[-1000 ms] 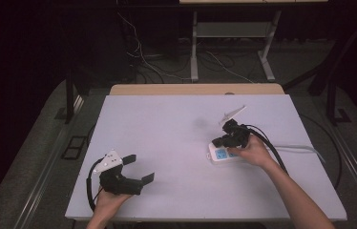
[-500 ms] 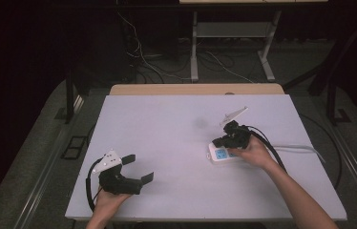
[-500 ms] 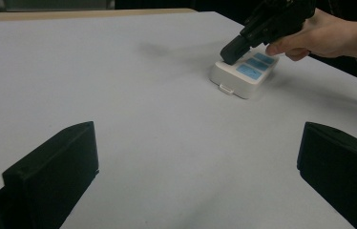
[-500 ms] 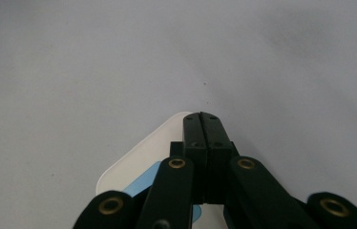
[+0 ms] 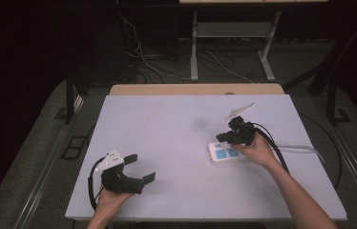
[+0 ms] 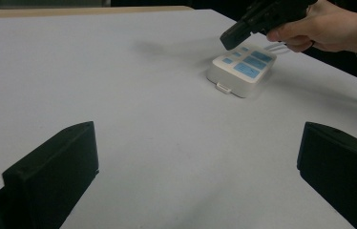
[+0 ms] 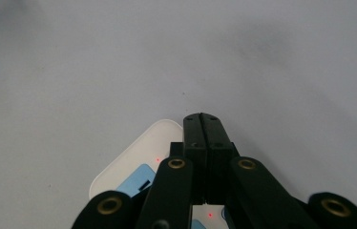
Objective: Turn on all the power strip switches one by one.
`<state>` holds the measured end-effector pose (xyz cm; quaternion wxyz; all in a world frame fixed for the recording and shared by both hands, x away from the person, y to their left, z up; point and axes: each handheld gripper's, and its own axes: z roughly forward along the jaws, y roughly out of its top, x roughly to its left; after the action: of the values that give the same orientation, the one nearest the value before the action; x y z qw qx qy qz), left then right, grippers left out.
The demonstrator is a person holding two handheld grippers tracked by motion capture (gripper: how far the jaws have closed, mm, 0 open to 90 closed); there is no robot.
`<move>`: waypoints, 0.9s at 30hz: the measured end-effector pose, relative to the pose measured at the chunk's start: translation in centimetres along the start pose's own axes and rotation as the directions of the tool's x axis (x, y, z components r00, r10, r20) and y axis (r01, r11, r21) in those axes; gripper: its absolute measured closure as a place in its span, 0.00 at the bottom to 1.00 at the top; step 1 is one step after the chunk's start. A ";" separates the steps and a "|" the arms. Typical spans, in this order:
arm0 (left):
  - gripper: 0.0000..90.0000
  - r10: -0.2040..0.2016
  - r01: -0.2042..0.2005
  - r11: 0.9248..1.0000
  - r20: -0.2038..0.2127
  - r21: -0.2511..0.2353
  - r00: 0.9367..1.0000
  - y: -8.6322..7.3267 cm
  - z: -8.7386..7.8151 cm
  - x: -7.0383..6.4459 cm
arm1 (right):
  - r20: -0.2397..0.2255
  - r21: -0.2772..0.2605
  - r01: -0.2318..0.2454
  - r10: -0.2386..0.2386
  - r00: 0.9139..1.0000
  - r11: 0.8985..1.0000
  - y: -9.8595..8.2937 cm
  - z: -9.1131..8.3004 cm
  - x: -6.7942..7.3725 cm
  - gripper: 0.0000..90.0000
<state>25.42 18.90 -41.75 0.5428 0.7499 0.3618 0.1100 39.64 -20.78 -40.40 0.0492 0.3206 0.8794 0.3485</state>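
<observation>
Two black two-jaw grippers and one power strip are on the table, along with one white cable.

Nearest the person, at about seven o'clock on the pale grey rectangular tabletop (image 5: pixel 176 129), the left gripper (image 5: pixel 138 167) rests in the person's left hand (image 5: pixel 109 200). Its jaws are spread wide with bare table between them and nothing held. In the left gripper view the two jaws stand far apart at the lower corners, and the power strip lies well ahead at about one o'clock.

Farther out, at about three o'clock on the table, the right gripper (image 5: pixel 224 137) is held in the person's right hand (image 5: pixel 257 150). In the right gripper view its jaws (image 7: pixel 203 125) are pressed flat together, gripping nothing, their tips over the near end of the strip; whether they touch it I cannot tell.

The white rectangular plastic power strip (image 5: pixel 225 153) lies flat just under and at six o'clock from that gripper. It has rounded corners, light blue socket panels on top and a small tab on one end (image 6: pixel 223 87). The white cable (image 5: pixel 300 148) runs from it toward three o'clock.
</observation>
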 end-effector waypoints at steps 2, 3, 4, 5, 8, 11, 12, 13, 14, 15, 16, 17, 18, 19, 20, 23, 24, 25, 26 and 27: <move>0.00 0.001 -0.001 1.000 0.001 0.001 1.000 0.0 0.0 0.0 | 0.002 -0.004 -0.003 0.003 1.000 1.000 0.0 -0.5 -0.1 1.00; 0.00 0.001 -0.001 1.000 0.001 0.001 1.000 0.0 0.0 0.0 | 0.003 -0.011 -0.006 0.006 1.000 1.000 -0.1 -0.7 -0.1 1.00; 0.00 0.000 0.000 1.000 0.001 0.000 1.000 0.0 0.0 0.0 | 0.004 -0.017 -0.006 0.006 1.000 1.000 -0.1 -0.9 0.0 1.00; 0.00 -0.002 0.002 1.000 0.001 -0.001 1.000 0.0 0.0 0.0 | 0.004 -0.021 -0.007 0.007 1.000 1.000 -0.1 -1.2 0.0 1.00; 0.00 -0.002 0.002 1.000 0.001 -0.002 1.000 0.0 0.0 0.0 | 0.009 -0.035 -0.011 0.012 1.000 0.999 -0.2 -2.0 0.2 0.96; 0.00 -0.003 0.003 1.000 0.001 -0.004 1.000 0.0 0.0 -0.1 | 0.013 -0.050 -0.017 0.018 1.000 0.999 -0.4 -2.9 0.3 0.91; 0.00 -0.004 0.004 1.000 0.002 -0.004 1.000 0.0 0.0 -0.1 | 0.010 -0.057 -0.024 0.024 1.000 0.998 -0.4 -3.2 0.4 0.89; 0.00 -0.003 0.003 1.000 0.002 -0.004 1.000 0.0 0.0 -0.1 | 0.010 -0.061 -0.031 0.032 0.999 0.998 -0.5 -3.5 0.4 0.86; 0.00 -0.003 0.003 1.000 0.003 -0.002 1.000 0.0 0.1 -0.1 | 0.013 -0.064 -0.035 0.036 0.999 0.997 -0.6 -3.8 0.5 0.81; 0.00 -0.001 0.001 1.000 0.003 -0.001 1.000 0.0 0.1 -0.1 | 0.014 -0.065 -0.041 0.042 0.999 0.997 -0.7 -4.1 0.5 0.75; 0.00 -0.001 0.001 1.000 0.003 -0.001 1.000 0.0 0.1 -0.1 | 0.018 -0.066 -0.042 0.044 0.999 0.997 -0.8 -4.4 0.5 0.69; 0.00 -0.001 0.001 1.000 0.004 -0.001 1.000 0.0 0.1 -0.2 | 0.024 -0.068 -0.047 0.048 0.999 0.997 -0.9 -4.7 0.6 0.62; 0.00 -0.002 0.002 1.000 0.004 -0.001 1.000 0.0 0.1 -0.2 | 0.029 -0.069 -0.049 0.051 0.998 0.996 -1.1 -5.0 0.7 0.56; 0.00 -0.002 0.002 1.000 0.005 0.000 1.000 0.0 0.1 -0.2 | 0.036 -0.073 -0.057 0.060 0.998 0.996 -1.2 -5.2 0.7 0.51; 0.00 -0.002 0.002 1.000 0.004 -0.001 1.000 0.0 0.2 -0.2 | 0.037 -0.081 -0.062 0.065 0.997 0.995 -1.4 -5.5 0.8 0.45; 0.00 -0.003 0.003 1.000 0.005 0.000 1.000 0.0 0.2 -0.2 | 0.045 -0.108 -0.078 0.084 0.995 0.991 -2.0 -6.5 1.1 0.24; 0.00 -0.004 0.004 1.000 0.005 0.000 1.000 0.0 0.2 -0.2 | 0.037 -0.116 -0.087 0.092 0.995 0.989 -2.2 -6.7 1.2 0.16; 0.00 -0.004 0.004 1.000 0.005 0.000 1.000 0.0 0.2 -0.2 | 0.032 -0.118 -0.094 0.099 0.995 0.989 -2.5 -7.0 1.3 0.11; 0.00 -0.003 0.003 1.000 0.006 0.000 1.000 0.0 0.2 -0.2 | 0.021 -0.121 -0.102 0.105 0.994 0.987 -2.7 -7.2 1.4 0.06; 0.00 -0.002 0.002 1.000 0.007 0.000 1.000 0.0 0.2 -0.2 | 0.016 -0.125 -0.110 0.113 0.993 0.986 -3.0 -7.3 1.5 0.01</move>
<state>25.40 18.59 -41.78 0.5440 0.7500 0.3607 0.1070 34.61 -25.83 -36.67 0.0596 0.3696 0.8360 0.4012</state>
